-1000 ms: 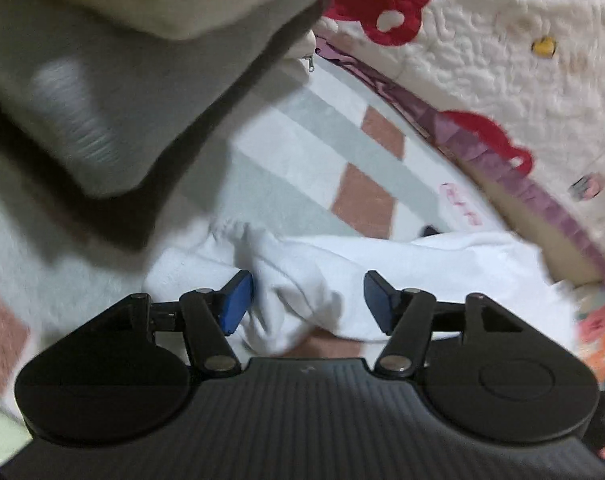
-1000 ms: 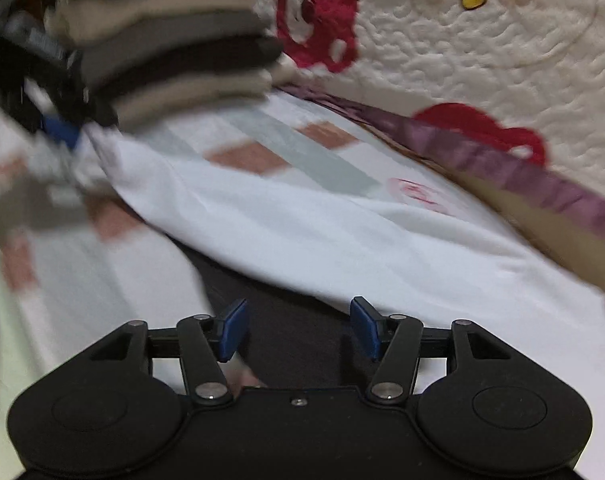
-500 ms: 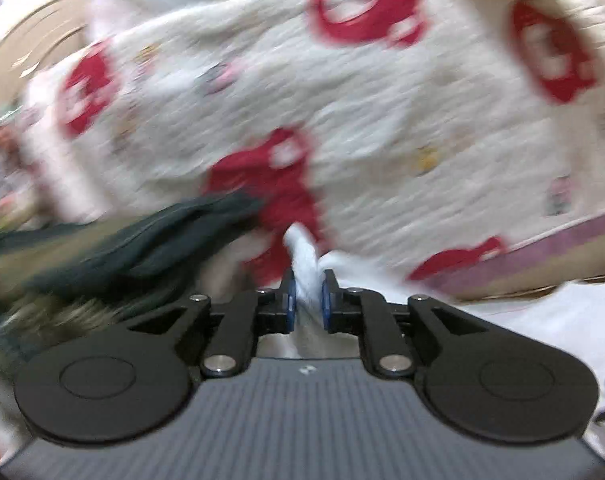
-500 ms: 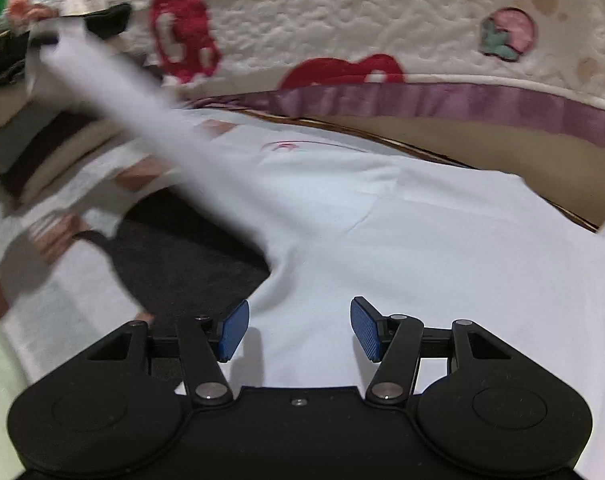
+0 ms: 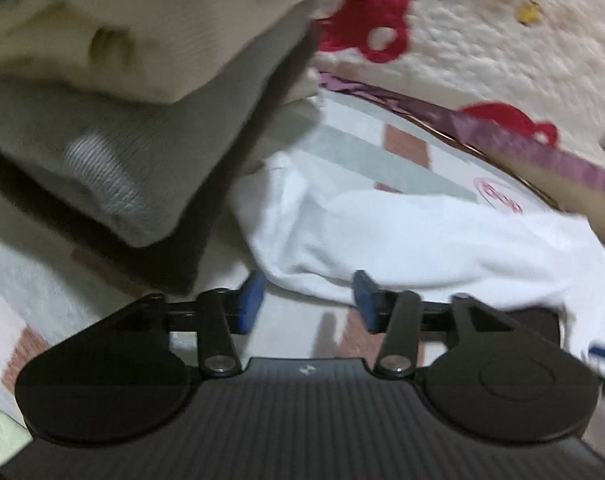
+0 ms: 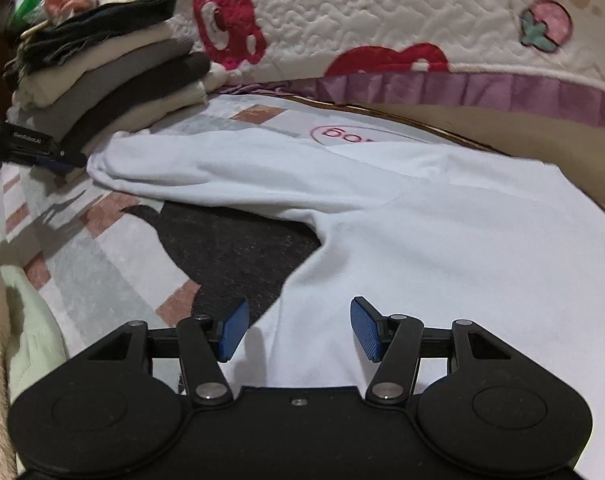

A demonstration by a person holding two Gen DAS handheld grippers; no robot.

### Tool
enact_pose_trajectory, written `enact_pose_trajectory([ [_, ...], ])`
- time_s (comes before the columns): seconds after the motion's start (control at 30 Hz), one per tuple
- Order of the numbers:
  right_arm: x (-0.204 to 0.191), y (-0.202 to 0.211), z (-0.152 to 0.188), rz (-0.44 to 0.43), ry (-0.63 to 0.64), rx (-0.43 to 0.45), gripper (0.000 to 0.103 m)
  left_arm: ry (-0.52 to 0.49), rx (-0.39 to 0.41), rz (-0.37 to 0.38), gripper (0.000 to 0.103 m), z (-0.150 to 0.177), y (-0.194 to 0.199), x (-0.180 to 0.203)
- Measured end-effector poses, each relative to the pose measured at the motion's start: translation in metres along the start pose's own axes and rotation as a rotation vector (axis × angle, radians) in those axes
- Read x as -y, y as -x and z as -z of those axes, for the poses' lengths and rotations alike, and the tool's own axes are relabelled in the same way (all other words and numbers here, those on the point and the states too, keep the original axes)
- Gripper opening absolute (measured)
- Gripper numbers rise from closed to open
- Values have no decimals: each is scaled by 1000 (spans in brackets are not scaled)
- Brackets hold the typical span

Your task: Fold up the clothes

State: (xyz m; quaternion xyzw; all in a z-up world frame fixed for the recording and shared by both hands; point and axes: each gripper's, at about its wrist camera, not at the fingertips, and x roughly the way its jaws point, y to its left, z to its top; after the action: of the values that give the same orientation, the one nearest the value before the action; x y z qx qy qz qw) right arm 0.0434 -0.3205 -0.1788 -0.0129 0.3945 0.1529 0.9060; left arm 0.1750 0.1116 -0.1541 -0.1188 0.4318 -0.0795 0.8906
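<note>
White cotton, a long-sleeved top [image 6: 442, 240], is lying spread and unfolded ahead of the right gripper [image 6: 298, 330], its sleeve reaching the left gripper [image 5: 306, 296], both spread empty, beside folded clothes [image 6: 114, 76] already stacked.

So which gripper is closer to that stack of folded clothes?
Left. The left gripper sits right below the stack of folded clothes, at the sleeve end; the right gripper hovers over the white shirt, well away.
</note>
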Motion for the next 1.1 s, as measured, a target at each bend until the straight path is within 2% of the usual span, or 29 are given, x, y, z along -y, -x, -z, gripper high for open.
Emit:
enact_pose_trajectory([
  [0.23, 11, -2, 9, 48, -13, -24, 62, 69, -12, -80, 57, 5, -40, -7],
  [0.33, 15, 0, 11, 42, -9, -21, 62, -11, 98, -116, 58, 14, -44, 6],
  [0.37, 12, 4, 11, 25, 13, -2, 62, -72, 114, -132, 55, 19, -47, 14],
  [0.43, 8, 8, 11, 2, 48, 21, 62, -187, 143, -142, 27, 26, -50, 31],
  [0.47, 5, 8, 10, 9, 60, 22, 62, -240, 156, -136, 9, 28, -50, 41],
  [0.67, 7, -4, 2, 18, 77, 25, 62, -485, 405, -128, 7, 0, 0, 98],
  [0.7, 7, -5, 1, 24, 77, 34, 62, -496, 450, -133, 7, -11, 10, 103],
  [0.8, 7, -9, -9, 30, 74, 86, 62, -420, 553, -140, 7, -52, 35, 102],
  [0.9, 2, -18, -23, 3, 75, 109, 62, -403, 596, -216, 3, -72, 32, 104],
  [1.03, -6, -47, -36, 18, 26, 52, 62, -378, 565, -185, 3, -78, 29, 101],
  [1.1, -15, -62, -34, 74, 38, 9, 62, -395, 562, -206, 3, -70, 31, 103],
])
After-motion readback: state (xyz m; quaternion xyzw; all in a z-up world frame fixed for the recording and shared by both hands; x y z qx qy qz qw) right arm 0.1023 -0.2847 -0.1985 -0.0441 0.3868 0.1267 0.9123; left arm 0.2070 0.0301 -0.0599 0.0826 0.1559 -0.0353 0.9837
